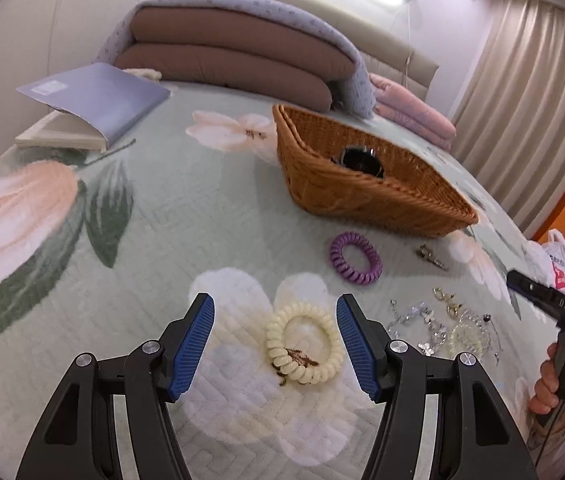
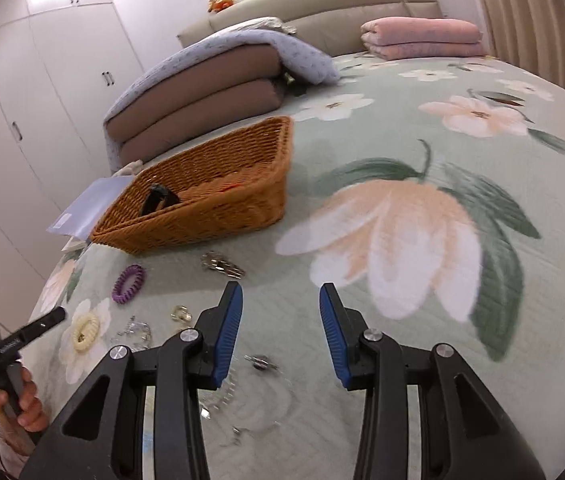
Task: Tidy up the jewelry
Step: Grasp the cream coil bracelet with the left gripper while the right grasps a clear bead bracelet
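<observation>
- Cream spiral-coil plastic hair tie (image 1: 303,345): ridged ring lying on the quilted floral bedspread (image 1: 154,216), in front of the woven wicker basket (image 1: 362,184).
- Left gripper (image 1: 275,344): ribbed blue pads apart, flanking the tie, untouched.
- Right gripper (image 2: 280,334): pads apart, empty.

Two wrist views, shared basket (image 1: 362,184)
</observation>
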`<state>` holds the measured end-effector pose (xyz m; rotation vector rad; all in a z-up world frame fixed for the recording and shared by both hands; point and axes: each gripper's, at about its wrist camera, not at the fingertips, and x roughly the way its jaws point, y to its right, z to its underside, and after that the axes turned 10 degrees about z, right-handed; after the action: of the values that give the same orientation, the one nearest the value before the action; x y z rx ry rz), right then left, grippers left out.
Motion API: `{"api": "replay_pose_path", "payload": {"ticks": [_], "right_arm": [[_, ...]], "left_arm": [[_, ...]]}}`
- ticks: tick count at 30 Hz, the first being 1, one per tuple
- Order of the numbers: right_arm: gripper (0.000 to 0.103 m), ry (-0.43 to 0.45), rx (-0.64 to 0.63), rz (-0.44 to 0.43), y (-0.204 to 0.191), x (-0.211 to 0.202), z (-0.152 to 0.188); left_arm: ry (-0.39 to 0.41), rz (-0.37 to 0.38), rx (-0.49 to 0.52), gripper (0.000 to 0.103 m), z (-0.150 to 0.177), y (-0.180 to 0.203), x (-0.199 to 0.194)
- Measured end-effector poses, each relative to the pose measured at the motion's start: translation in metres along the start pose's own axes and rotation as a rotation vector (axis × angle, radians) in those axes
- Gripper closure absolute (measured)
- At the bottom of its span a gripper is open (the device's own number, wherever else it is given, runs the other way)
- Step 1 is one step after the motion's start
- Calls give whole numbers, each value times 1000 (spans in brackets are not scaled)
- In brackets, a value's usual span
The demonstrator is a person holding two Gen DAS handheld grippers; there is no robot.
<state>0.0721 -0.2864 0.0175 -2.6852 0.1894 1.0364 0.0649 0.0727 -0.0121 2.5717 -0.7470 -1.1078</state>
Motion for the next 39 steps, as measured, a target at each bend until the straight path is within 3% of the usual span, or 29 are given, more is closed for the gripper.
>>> {"api": "replay_pose_path", "payload": {"ticks": [6,10,16,19,25,31,36,39], "right_arm": [[60,-105,-77,-54,-44,42,-14],[60,-213,10,-64,-37,70,-8],[60,-88,-15,-37,-39,6,20],[60,-62,-36,-60,-55,-13,39],[67,-75,-78,-37,-85,-3,62],[73,-70,-88,55,-93,6,66],[89,-49,-130,110,-102,6,70],[91,-45,-131,104,-102,5,70]], "left_arm": [[-67,-19,25,38,6,3,16],[-69,-10,24,38,6,2,16],[-69,-7,39,38,7,6,16],[-69,-10,52,44,8,11,16],[-69,-10,61,50,11,15,16],[-69,-55,77,61,13,18,20],[-88,-63,86,64,13,21,21],[-86,-106,91,79,14,21,23]]}}
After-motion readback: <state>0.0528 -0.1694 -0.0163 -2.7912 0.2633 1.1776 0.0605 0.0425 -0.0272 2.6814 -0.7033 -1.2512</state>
